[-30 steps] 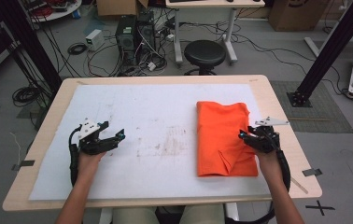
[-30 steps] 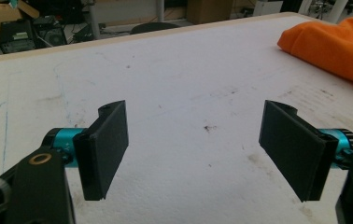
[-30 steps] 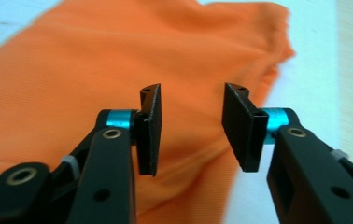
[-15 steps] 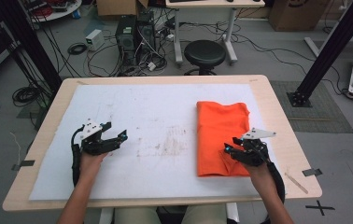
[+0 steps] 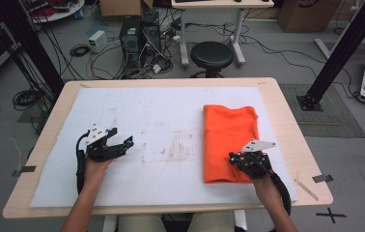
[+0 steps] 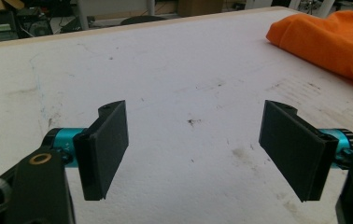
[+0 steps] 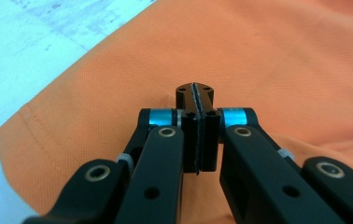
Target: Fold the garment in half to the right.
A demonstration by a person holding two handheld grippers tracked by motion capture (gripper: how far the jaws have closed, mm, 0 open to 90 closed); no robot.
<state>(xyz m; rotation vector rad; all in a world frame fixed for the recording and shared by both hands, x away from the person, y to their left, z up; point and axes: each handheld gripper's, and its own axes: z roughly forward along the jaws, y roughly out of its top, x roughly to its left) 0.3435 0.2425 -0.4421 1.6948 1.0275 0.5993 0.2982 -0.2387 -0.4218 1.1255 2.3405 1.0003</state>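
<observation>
The folded orange shirt (image 5: 230,142) lies on the right half of the bench (image 5: 287,106), on the white sheet (image 5: 161,121) that covers it, with its long axis running from the person's side toward the far edge. The right hand-held gripper (image 5: 232,158) sits over the shirt's near end, pointing leftward across the cloth, so the shirt lies directly under and ahead of it. Its jaws have just been closing and now stand pressed flat together in the right gripper view (image 7: 196,135), the tips down against the orange fabric; whether a pinch of cloth is caught between them cannot be told, since no fabric shows in the seam. The left hand-held gripper (image 5: 122,143) rests well apart, on the left half of the sheet, its jaws wide open with nothing between them (image 6: 193,154), and the shirt lies far off to its right. The right hand is clearly the nearer one, and any lift or fold would likely start from that near end.
</observation>
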